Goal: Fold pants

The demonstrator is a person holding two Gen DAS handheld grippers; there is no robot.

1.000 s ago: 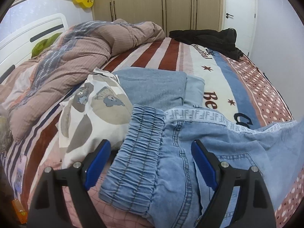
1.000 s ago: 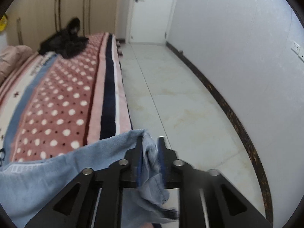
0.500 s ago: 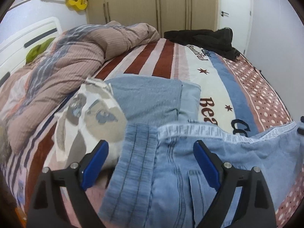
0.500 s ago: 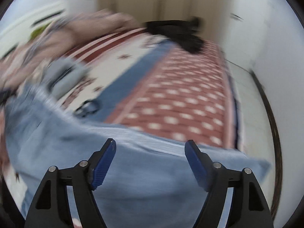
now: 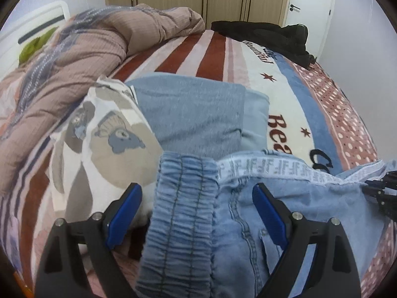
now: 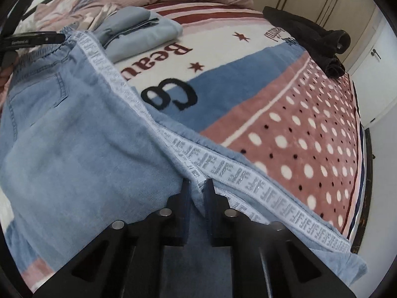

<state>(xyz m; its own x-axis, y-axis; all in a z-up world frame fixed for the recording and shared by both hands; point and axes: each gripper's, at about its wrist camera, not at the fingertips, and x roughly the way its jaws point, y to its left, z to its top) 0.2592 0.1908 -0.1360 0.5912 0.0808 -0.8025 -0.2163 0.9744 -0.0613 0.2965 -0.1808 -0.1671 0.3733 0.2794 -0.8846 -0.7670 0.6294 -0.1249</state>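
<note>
Light blue denim pants (image 5: 188, 223) lie across the patterned bed blanket (image 5: 285, 94), elastic waistband nearest the left wrist camera. My left gripper (image 5: 196, 191) is open, its blue pads standing either side of the waistband without pressing on it. In the right wrist view the pants (image 6: 74, 136) stretch away to the left, a white lettered side stripe (image 6: 223, 164) running along the leg. My right gripper (image 6: 197, 186) is shut on a pinch of denim beside that stripe. Its black body (image 5: 382, 191) shows at the right edge of the left wrist view.
A folded stack of blue-grey clothes (image 5: 198, 114) and a bear-print pillow (image 5: 99, 144) lie just beyond the waistband. A rumpled pink duvet (image 5: 86, 44) fills the far left, a black garment (image 5: 268, 34) the far corner. The bed's edge (image 6: 357, 149) runs along the right.
My right gripper let go of the pant hem at the bed's edge, swung in over the bed with jaws wide, then shut on the leg by the stripe. My left gripper edged closer over the waistband.
</note>
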